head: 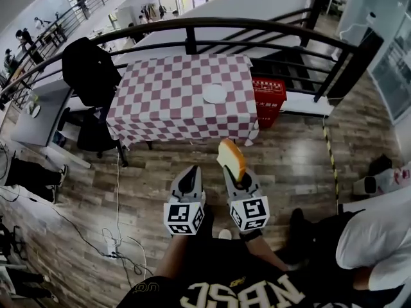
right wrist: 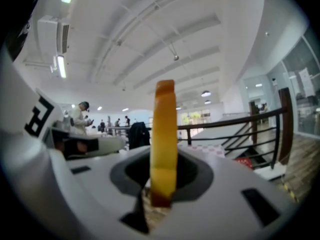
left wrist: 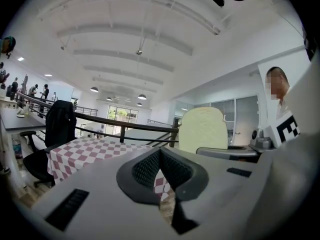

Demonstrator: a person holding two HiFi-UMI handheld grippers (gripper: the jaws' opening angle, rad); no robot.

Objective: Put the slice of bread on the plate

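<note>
The slice of bread [head: 232,160], pale with a golden crust, stands upright on edge in my right gripper [head: 237,176], which is shut on it. In the right gripper view the bread [right wrist: 164,129] rises edge-on from between the right gripper's [right wrist: 162,180] jaws. My left gripper [head: 191,172] hangs beside it to the left, shut with nothing in it; in the left gripper view the left gripper's [left wrist: 161,154] jaw tips meet, and the bread [left wrist: 202,129] shows to the right. The white plate [head: 215,94] lies on the red-and-white checked table [head: 167,101], well ahead of both grippers.
A black railing [head: 192,27] runs behind the table. A red box [head: 268,100] stands at the table's right end, and a chair with a black jacket [head: 90,69] at its left. Cables and a power strip [head: 112,246] lie on the wood floor. A person [head: 376,236] sits at right.
</note>
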